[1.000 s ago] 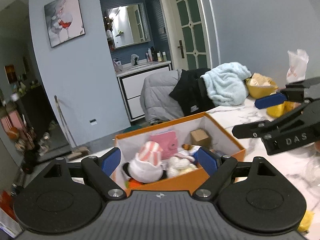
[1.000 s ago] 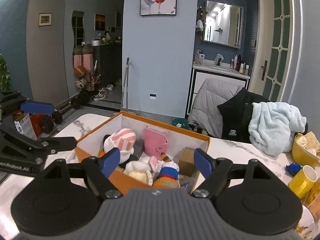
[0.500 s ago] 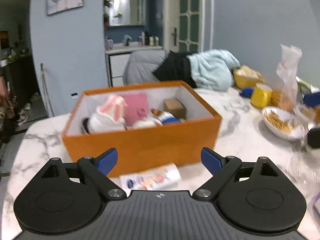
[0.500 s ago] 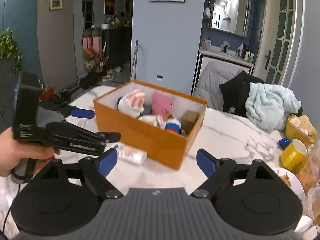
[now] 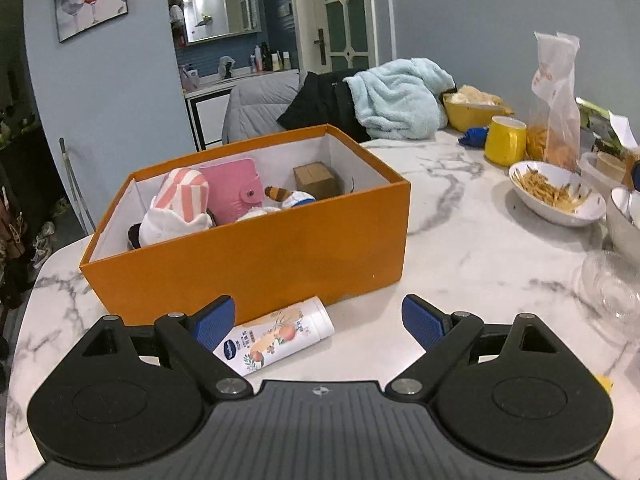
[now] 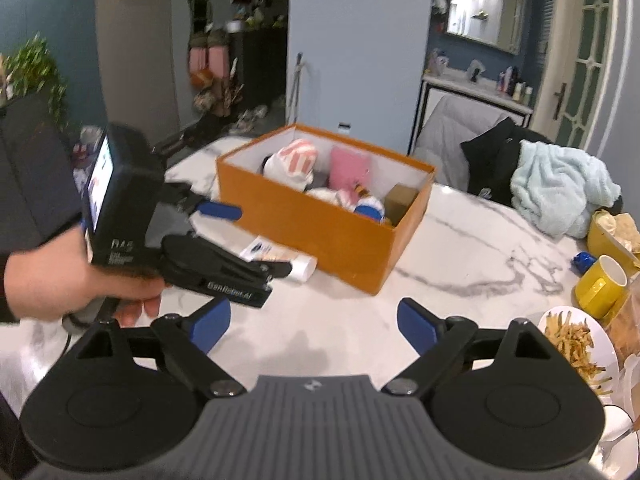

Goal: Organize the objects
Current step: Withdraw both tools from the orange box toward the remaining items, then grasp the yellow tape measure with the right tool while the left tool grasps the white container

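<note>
The left gripper gapes wide and tilts down over a lotion tube lying against the orange box on the marble table, pads clear of it. The right gripper, jaws opening, holds nothing above bare tabletop.

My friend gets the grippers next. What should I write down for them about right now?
Left gripper: open, empty, low over the lotion tube.
Right gripper: empty, jaws opening, over bare marble table.
Tube: lying on the table against the near side of the orange box, not yet gripped.
Done: striped plush, pink wallet, small cardboard box and other toys are in the box.
Left: grab the tube, probably put it in the box.
</note>
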{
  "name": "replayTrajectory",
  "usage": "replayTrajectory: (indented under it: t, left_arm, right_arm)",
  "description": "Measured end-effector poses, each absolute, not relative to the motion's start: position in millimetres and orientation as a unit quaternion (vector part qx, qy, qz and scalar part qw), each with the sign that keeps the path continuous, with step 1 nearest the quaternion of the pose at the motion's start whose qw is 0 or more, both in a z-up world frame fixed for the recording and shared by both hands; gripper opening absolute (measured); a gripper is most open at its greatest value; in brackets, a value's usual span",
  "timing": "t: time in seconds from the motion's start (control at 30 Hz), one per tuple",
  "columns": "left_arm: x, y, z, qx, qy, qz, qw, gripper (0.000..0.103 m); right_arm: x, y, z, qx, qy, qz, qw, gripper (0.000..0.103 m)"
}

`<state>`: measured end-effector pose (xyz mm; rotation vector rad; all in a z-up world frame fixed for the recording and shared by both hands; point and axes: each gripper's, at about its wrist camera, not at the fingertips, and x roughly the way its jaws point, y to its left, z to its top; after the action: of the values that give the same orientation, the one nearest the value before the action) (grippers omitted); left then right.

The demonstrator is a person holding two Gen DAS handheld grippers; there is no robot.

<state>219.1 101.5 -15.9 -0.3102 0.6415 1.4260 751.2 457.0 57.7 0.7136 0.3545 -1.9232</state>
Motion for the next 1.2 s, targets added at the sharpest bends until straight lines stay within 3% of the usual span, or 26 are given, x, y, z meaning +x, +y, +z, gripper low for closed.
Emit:
replayTrajectory:
  t: [0.53, 0.93, 1.2]
  left_arm:
    - [213, 116, -18, -0.167, 0.280, 0.653, 0.683, 0.103]
    - [215, 119, -25, -0.182, 0.291, 0.650, 0.678, 0.103]
    - [215, 120, -20, -0.178, 0.296, 0.657, 0.670, 0.103]
  right_arm:
    - [767, 449, 16, 0.335, 0.297, -0.670, 0.592, 0.094]
    - [784, 468, -18, 0.270, 0.478, -0.535, 0.642, 0.095]
    - [766, 466, -38, 0.256, 0.526, -0.482, 0.652, 0.095]
